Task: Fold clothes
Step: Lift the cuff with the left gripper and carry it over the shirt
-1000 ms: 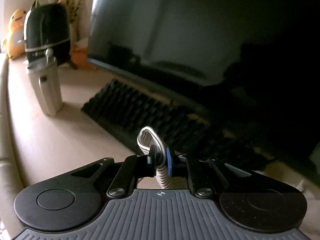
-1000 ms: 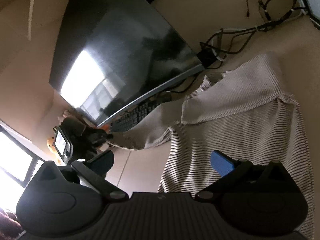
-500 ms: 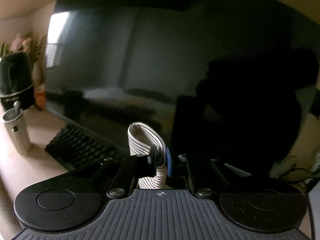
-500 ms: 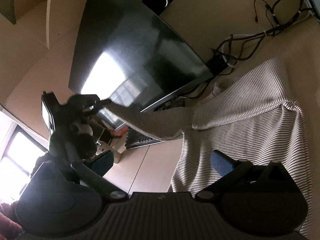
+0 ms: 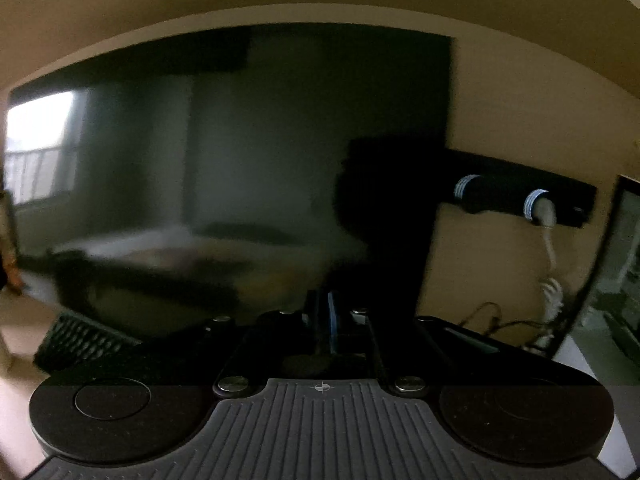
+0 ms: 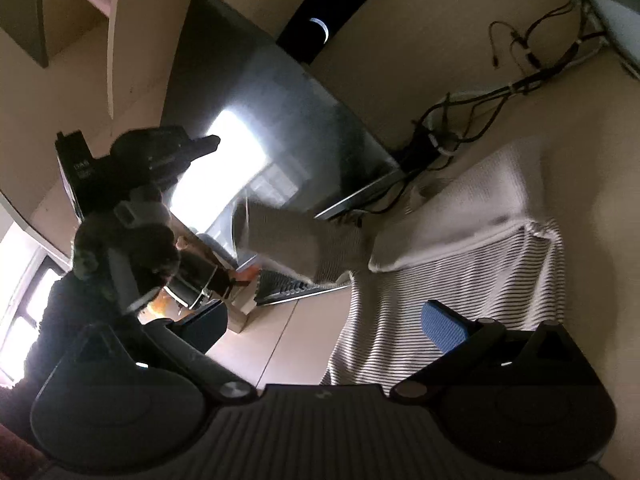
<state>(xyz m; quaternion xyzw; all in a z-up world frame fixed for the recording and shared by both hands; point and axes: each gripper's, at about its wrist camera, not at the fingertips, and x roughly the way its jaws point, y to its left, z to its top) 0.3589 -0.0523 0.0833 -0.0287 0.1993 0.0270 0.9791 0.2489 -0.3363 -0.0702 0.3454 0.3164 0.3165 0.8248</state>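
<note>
We see the striped sweater (image 6: 452,280) spread on the bench (image 6: 256,336) just ahead of the right hand-held gripper (image 6: 324,320). Its upper part appears already turned over in a pale band across the striped body, and one sleeve (image 6: 288,236) stretches away to the left, lifted off the bench. We judge the fold partly done: the sleeve is loose in the air and not yet laid across the body, and any further halving is left.

The right hand-held gripper stands released, blue pads wide apart with only the sweater's lower edge showing between them, nothing pinched.

The left hand-held gripper (image 5: 322,312) is clenched, its pads together, and no cloth shows between them in its own blurred view. In the right wrist view it hangs up to the left (image 6: 200,144), above the sleeve's end and apart from it, so we read it as empty.

Beyond the sweater stand a dark monitor (image 6: 272,100) and a keyboard (image 6: 292,286), with a tangle of cables (image 6: 480,96) further right.
</note>
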